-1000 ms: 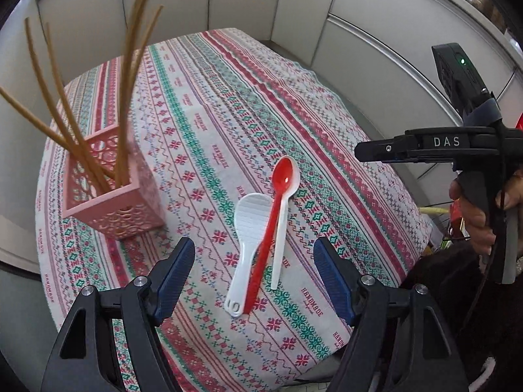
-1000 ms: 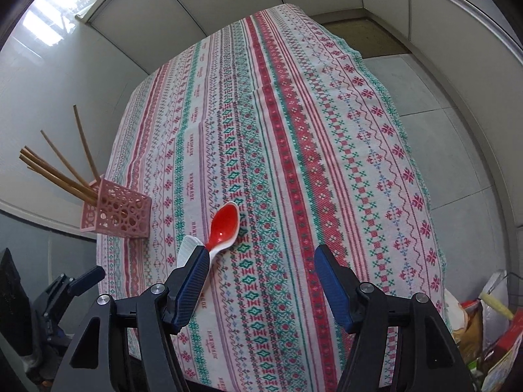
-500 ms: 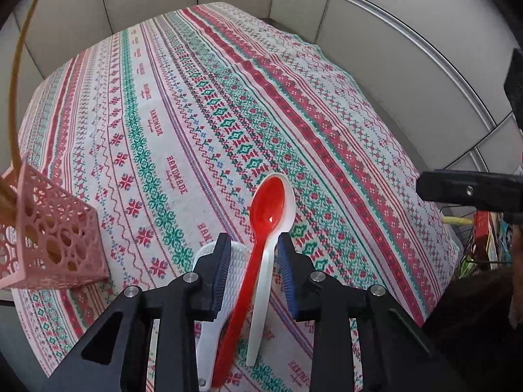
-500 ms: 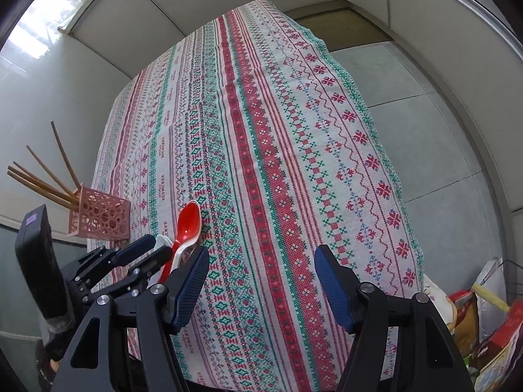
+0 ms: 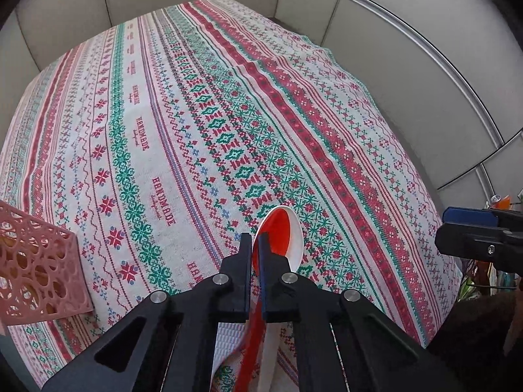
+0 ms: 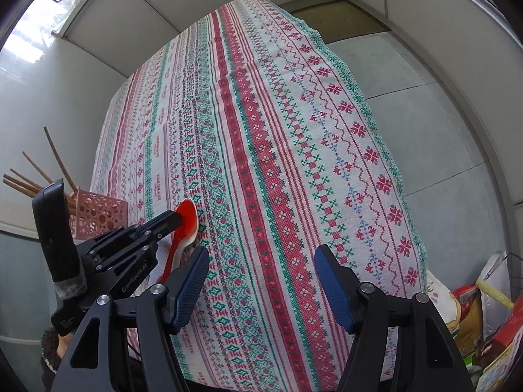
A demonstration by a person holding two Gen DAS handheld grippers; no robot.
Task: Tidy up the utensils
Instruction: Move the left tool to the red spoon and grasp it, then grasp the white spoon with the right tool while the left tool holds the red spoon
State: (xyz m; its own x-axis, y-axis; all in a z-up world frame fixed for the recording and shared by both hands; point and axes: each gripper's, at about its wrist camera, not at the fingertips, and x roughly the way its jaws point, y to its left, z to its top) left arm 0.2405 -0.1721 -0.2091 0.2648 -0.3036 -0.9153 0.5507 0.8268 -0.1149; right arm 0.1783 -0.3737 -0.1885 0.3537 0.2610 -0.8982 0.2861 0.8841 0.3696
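**Red spoon clamped by the left claw**

A second ago the left claw [image 5: 256, 245] was held wide apart above the spoons; half a second ago its fingers had narrowed around the red spoon's handle. Now the fingers are drawn together on the red spoon [image 5: 273, 228], gripped at the neck just below the bowl, with the handle running back beneath the claw. The grasp has therefore been made, though it cannot be told whether the spoon has been lifted off the surface [image 5: 202, 124] yet.

A white spoon [image 5: 295, 245] is seen lying directly under the red one, its rim showing along the right edge of the red bowl. It is judged that the two could come up nested together if the white one is caught by the grip. Part of a ribbed white utensil [image 5: 228, 336] is visible under the claw, near the front edge.

The pink lattice holder [image 5: 36, 268] stands to the left, close to the surface's near edge; in the right wrist view, wooden chopsticks [image 6: 39, 176] are seen leaning out of it. This is taken to be the destination for the spoon.

The right claw [image 6: 261, 281] is held with its fingers wide apart and nothing between them, hovering over the cloth beside the left claw. The pick is done; the carry to the holder is what remains for this utensil.
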